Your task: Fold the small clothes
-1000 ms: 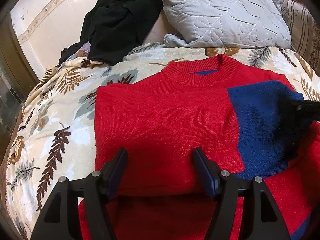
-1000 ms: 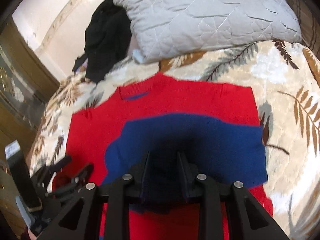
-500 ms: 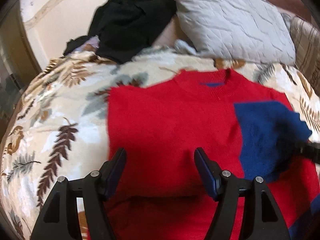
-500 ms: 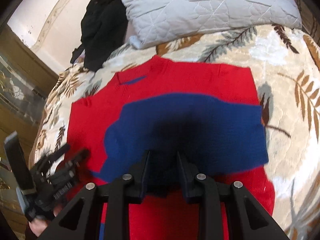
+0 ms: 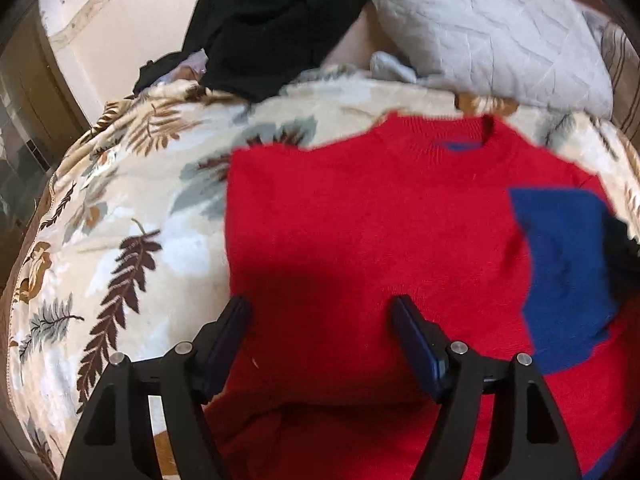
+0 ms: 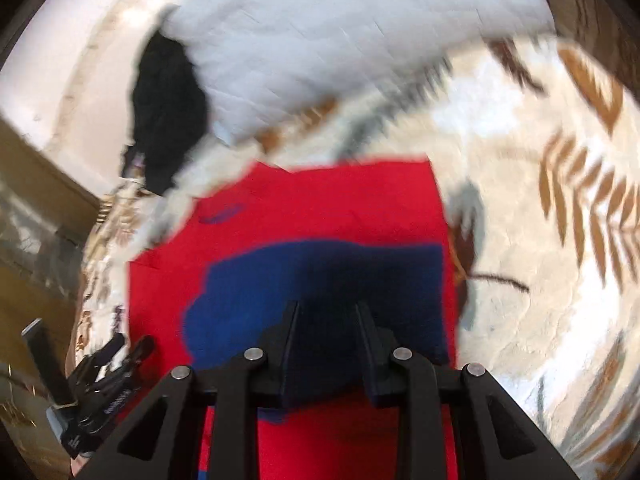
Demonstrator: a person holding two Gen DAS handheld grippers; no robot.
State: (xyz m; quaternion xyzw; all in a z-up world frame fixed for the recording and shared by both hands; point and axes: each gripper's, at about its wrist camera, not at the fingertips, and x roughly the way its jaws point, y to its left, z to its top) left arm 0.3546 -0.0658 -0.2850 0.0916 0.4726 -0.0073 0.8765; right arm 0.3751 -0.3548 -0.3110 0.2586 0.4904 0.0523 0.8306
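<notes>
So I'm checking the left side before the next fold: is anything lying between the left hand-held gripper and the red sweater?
Nothing visible: the left hand-held gripper is open directly over the red knit sweater with a blue panel, bare fabric between its fingers.

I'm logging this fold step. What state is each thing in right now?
Red sweater: lying flat on the bed, blue sleeve folded across its front.
Left tongs: open, above the sweater, holding nothing.
Right tongs: shut on the blue sleeve.
Black clothes: heaped, unfolded.
Pillow: wrinkled.
</notes>
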